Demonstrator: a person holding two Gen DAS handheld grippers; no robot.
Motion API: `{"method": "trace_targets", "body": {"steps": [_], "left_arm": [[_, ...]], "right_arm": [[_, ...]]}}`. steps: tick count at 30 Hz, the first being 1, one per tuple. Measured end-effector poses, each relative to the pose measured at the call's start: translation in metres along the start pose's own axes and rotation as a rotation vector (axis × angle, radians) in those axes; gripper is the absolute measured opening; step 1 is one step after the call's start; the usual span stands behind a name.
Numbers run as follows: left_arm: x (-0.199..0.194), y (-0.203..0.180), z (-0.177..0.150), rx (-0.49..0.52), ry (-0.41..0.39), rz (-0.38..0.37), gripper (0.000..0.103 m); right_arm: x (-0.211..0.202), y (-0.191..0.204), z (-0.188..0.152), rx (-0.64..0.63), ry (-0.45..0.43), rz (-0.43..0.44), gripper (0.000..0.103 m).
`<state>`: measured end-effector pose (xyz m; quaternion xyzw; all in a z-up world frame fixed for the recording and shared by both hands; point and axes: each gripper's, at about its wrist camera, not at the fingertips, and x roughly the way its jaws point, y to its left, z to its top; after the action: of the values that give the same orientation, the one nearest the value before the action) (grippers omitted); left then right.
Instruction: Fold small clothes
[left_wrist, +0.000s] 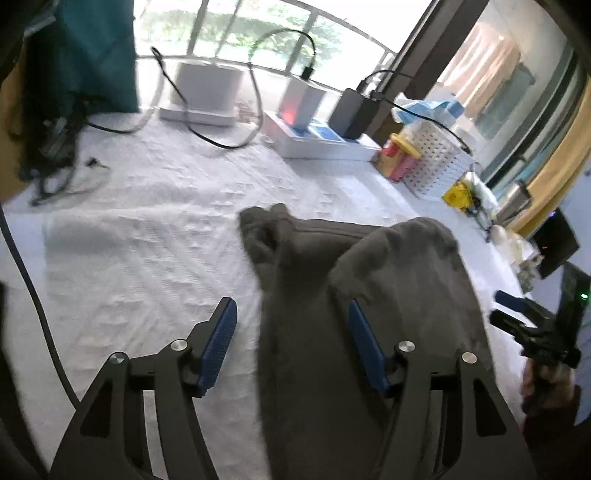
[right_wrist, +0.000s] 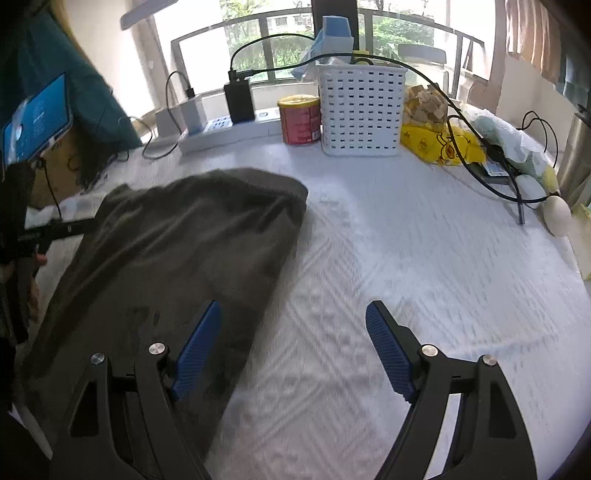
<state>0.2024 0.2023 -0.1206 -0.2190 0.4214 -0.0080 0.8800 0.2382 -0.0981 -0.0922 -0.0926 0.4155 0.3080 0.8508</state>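
both the left gripper (left_wrist: 291, 347) and right gripper (right_wrist: 291, 350) gape wide, holding nothing, grey garment (right_wrist: 177, 258) lumped between and beyond the fingers, folding looks half-done.

Item one: we are seeing the grey garment (left_wrist: 369, 295) running off the bottom edge in both wrist views, its near end cut away, and its weave is blurring. Item two: we are losing the far fingertip of the left hand-held gripper (left_wrist: 291, 325) against the cloth; whether it is touching we cannot tell. Item three: we are finding the label on the red can (right_wrist: 300, 120) too small to read. Item four: the white basket (right_wrist: 360, 110) is hiding whatever is standing behind it.
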Motion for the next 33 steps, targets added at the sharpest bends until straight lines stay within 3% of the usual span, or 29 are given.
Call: {"method": "trace_targets", "body": {"steps": [3,7,12,26,29,33], "left_arm": [[0.008,-0.013,0.002,0.062,0.008,-0.009,0.080],[0.020,-0.037,0.000,0.145,0.046,-0.048,0.084],[0.034,-0.067,-0.010,0.321,0.059,0.093,0.088],[0.042,-0.070,-0.001,0.295,0.048,0.074,0.087],[0.040,-0.067,0.000,0.280,0.040,0.050,0.079],[0.038,-0.064,0.000,0.262,0.033,0.032,0.053]], "right_arm": [[0.008,-0.001,0.006,0.011,0.003,0.014,0.080],[0.017,0.001,0.014,0.004,-0.007,0.013,0.080],[0.031,0.010,0.020,-0.002,0.000,0.040,0.080],[0.059,0.040,0.031,-0.128,0.002,0.064,0.080],[0.061,0.049,0.032,-0.163,0.003,0.061,0.070],[0.060,0.053,0.032,-0.176,-0.005,0.091,0.047]]}}
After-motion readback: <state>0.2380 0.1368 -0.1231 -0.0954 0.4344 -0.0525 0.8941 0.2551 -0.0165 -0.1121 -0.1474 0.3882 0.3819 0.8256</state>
